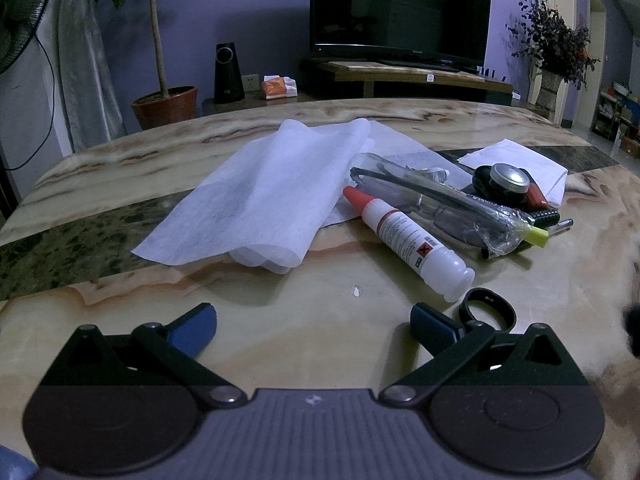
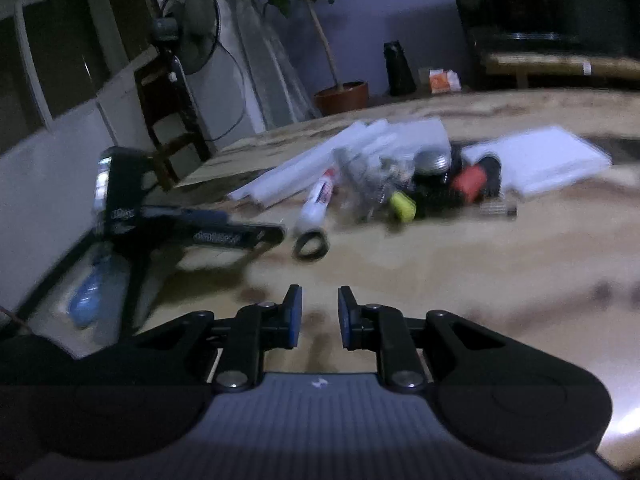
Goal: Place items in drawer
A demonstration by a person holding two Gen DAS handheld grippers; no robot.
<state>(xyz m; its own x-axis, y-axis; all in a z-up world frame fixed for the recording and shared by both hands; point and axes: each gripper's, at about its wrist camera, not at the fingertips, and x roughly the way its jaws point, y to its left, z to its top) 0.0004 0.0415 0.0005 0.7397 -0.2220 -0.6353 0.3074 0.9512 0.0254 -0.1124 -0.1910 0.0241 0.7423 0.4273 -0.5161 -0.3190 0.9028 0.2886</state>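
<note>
Items (image 1: 460,204) piled on table (image 1: 280,340), none picked, drawer not in view. Left gripper (image 1: 314,330) fingers spread wide, empty, near black ring (image 1: 487,314). Right gripper (image 2: 319,318) fingers part-open, empty; view blurred. Likely approach stage; next: close on one item.

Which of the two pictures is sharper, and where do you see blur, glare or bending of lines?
Left wrist view: sharp; the glue bottle label shows, a bright glare sits on the metal lid, and the table edge curves from the fisheye. Right wrist view: motion blur smears the pile and the black ring; only the right gripper is crisp.
</note>
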